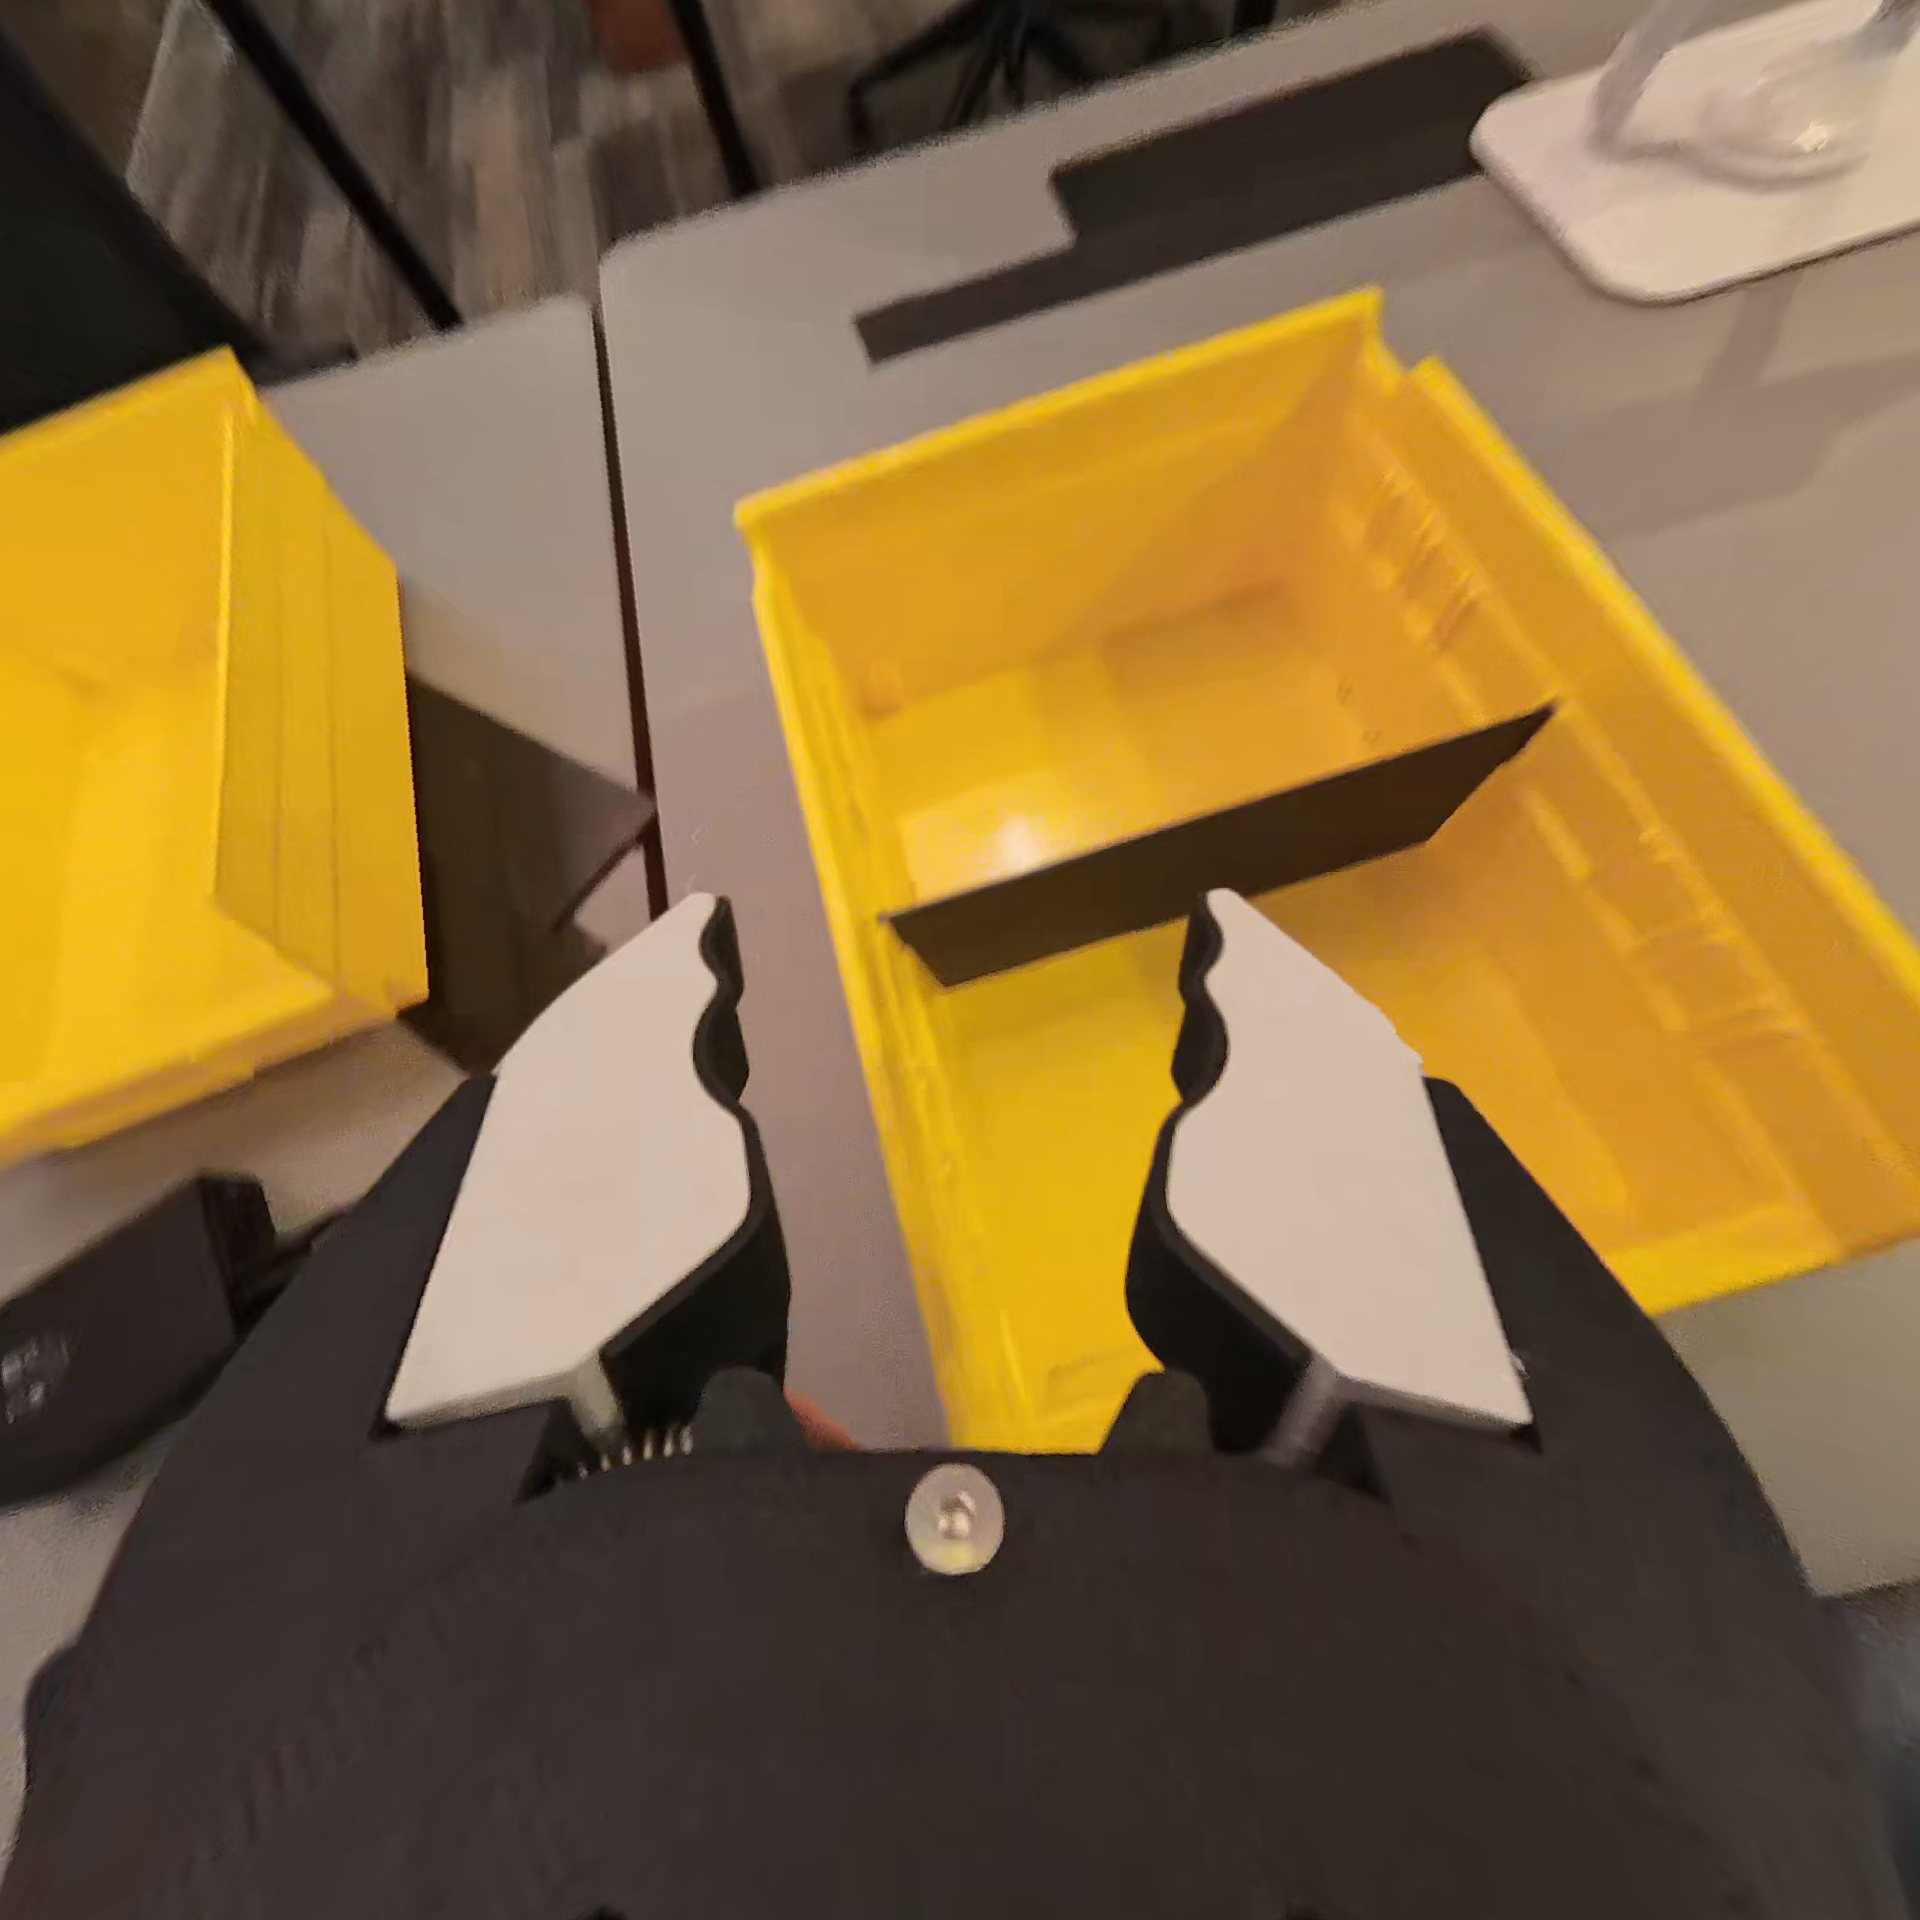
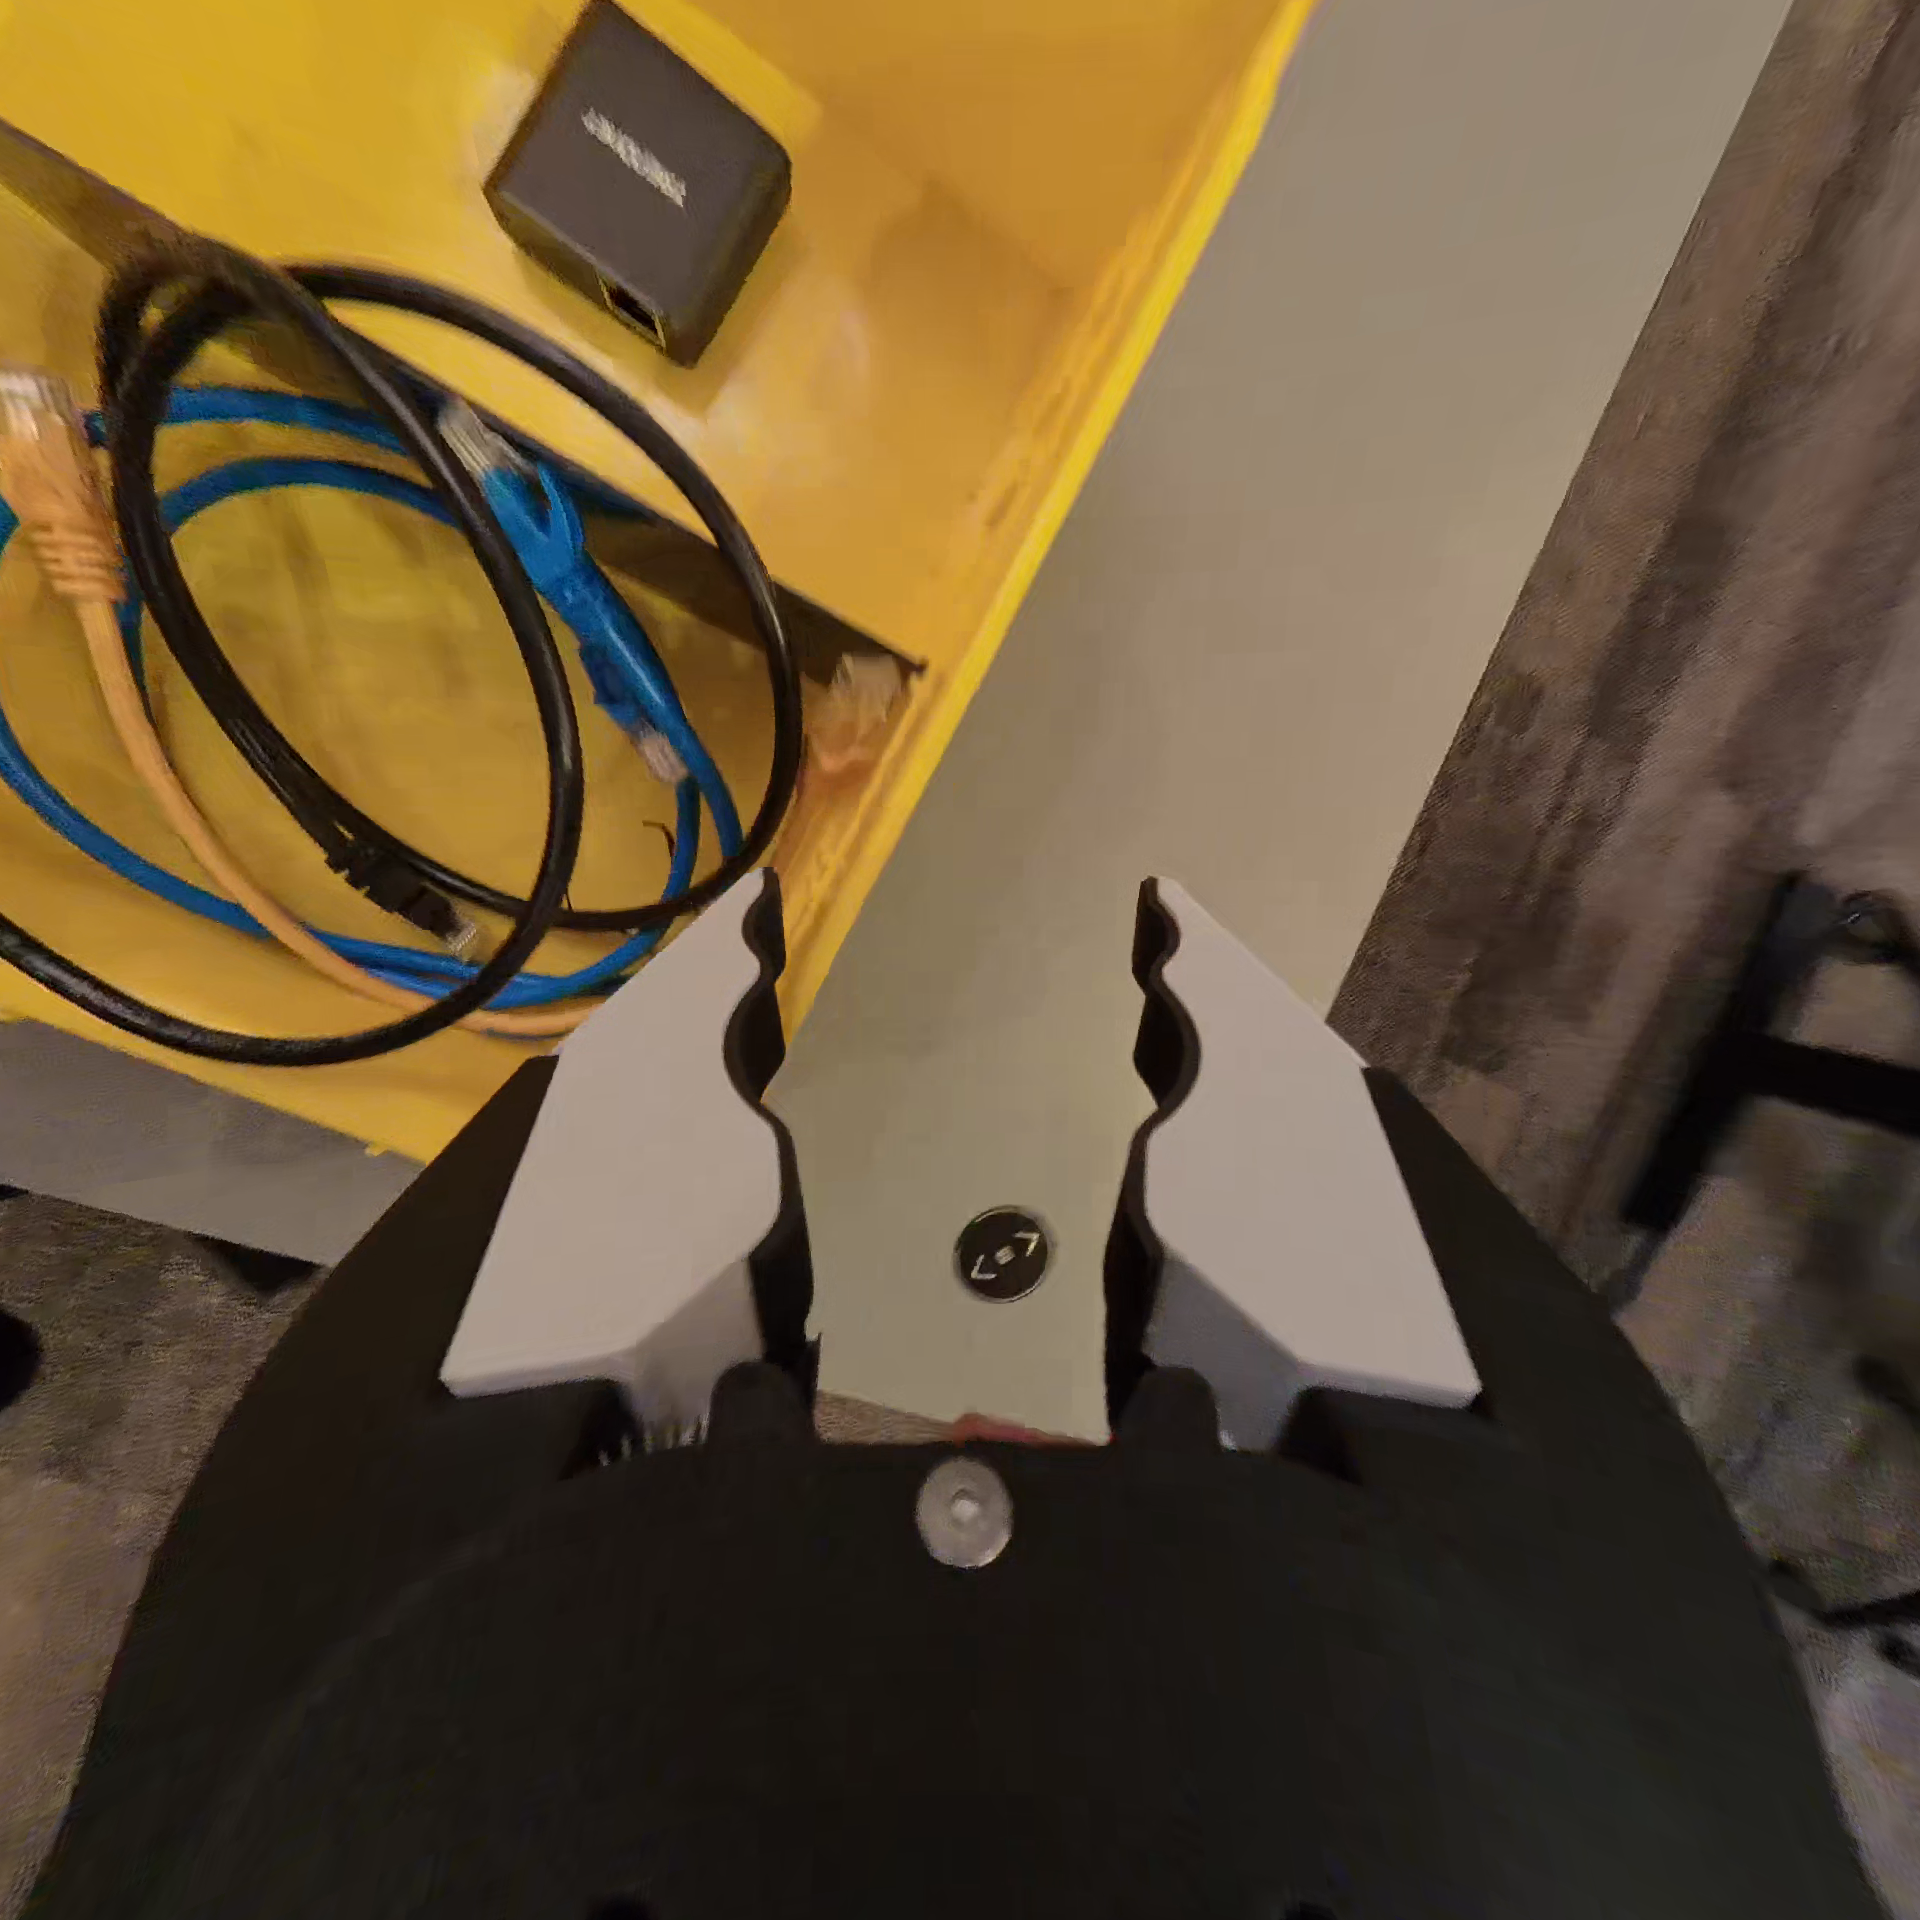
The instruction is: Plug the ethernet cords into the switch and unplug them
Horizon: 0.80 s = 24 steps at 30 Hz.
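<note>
both my claws gape empty: left claw (image 1: 961, 914) over a bin (image 1: 1558, 935), right claw (image 2: 954, 883) beside cords (image 2: 582, 582) and switch (image 2: 639, 177).

You see a short line of pale lettering on the top face of the small black boxy switch (image 2: 639, 177) in the yellow plastic bin (image 2: 1122, 343), but it is too blurred to read. On the grey table (image 2: 1195, 623), a round black button-like disc (image 2: 1002, 1253) carries small white arrow marks around a centre symbol. In the left wrist view, nothing legible shows.
</note>
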Each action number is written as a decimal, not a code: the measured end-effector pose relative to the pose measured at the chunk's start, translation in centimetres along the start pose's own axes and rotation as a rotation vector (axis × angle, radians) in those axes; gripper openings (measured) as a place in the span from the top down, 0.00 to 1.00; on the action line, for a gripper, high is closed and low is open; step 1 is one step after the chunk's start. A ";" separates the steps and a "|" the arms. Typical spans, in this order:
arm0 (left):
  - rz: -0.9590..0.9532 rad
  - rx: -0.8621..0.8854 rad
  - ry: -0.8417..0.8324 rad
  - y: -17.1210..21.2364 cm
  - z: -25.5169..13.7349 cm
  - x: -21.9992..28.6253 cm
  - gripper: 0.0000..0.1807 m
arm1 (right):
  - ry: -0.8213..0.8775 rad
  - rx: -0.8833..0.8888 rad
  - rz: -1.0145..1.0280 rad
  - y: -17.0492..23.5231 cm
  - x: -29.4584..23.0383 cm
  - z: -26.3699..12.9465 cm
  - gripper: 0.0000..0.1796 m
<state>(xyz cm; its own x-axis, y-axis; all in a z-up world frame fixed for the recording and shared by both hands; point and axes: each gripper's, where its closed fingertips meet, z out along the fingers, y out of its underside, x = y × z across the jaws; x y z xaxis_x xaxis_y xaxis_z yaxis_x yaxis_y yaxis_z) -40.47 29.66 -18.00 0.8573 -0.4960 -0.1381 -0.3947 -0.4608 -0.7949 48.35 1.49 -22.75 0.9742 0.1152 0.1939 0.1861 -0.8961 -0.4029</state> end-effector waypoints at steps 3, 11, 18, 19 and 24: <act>-0.054 -0.086 -0.004 3.4 0.8 -1.0 0.53 | -0.071 0.011 0.075 1.7 -1.1 1.2 0.68; -0.089 -0.269 0.050 9.4 4.8 -1.1 0.90 | -0.201 0.124 0.125 -0.1 -3.4 1.4 0.90; -0.144 -0.220 0.078 8.8 4.8 -0.9 0.97 | -0.358 0.214 0.170 -2.7 -6.4 1.5 0.68; -0.150 -0.216 0.077 8.9 4.8 -0.9 0.97 | -0.363 0.212 0.173 -2.9 -6.7 1.6 0.67; -0.209 -0.152 0.099 8.3 4.6 -0.9 0.97 | -0.248 0.185 0.207 -3.9 -6.0 2.9 0.81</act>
<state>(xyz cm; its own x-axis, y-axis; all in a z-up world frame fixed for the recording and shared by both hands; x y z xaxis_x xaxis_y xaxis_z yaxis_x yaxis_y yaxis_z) -42.96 29.66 -27.22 0.8920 -0.4442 0.0841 -0.2636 -0.6621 -0.7015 42.15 5.58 -24.91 0.9906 0.0603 -0.1227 -0.0206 -0.8212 -0.5702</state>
